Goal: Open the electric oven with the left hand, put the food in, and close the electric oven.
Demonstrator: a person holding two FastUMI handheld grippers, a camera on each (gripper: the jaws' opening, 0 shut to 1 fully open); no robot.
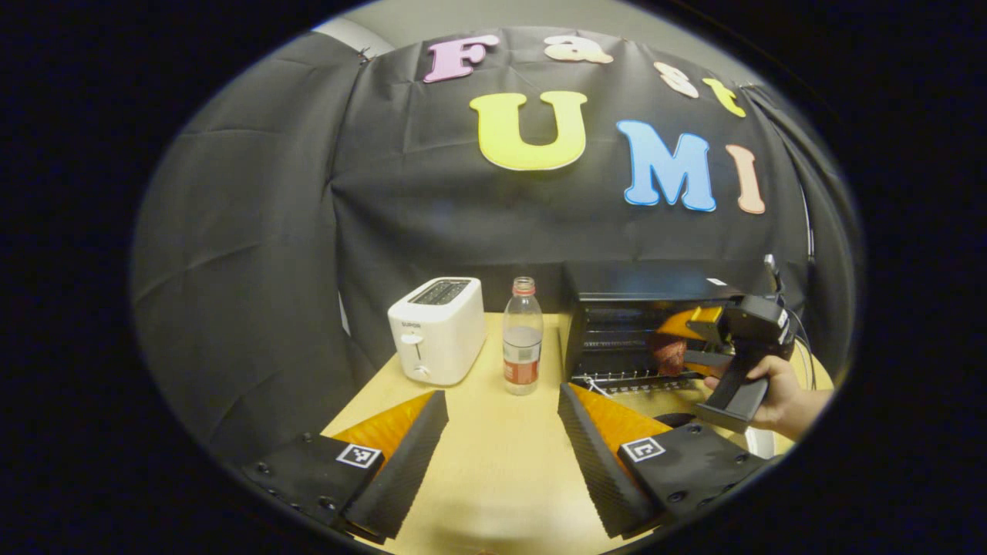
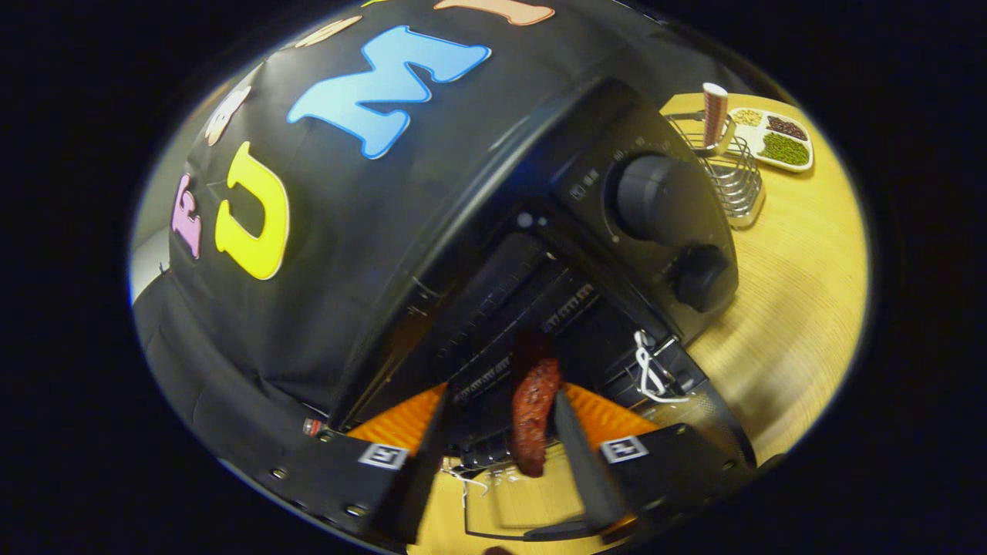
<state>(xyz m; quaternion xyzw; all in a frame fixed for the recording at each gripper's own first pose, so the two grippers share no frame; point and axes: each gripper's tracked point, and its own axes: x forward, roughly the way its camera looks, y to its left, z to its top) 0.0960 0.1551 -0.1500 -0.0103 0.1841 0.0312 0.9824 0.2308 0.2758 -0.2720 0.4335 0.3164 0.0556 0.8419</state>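
The black electric oven (image 1: pixel 648 324) at the counter's far right edge stands open. The right tongs (image 2: pixel 532 432) hang at its mouth, with the reddish-brown piece of food (image 2: pixel 533 412) between spread fingers, contact unclear. Left tongs (image 1: pixel 501 443) wait open, empty. Next: set the food on the rack, withdraw.

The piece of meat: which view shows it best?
The right gripper view: the meat hangs large and close at the open oven, beside one pad of the right tool. The left gripper view shows it small and far off.
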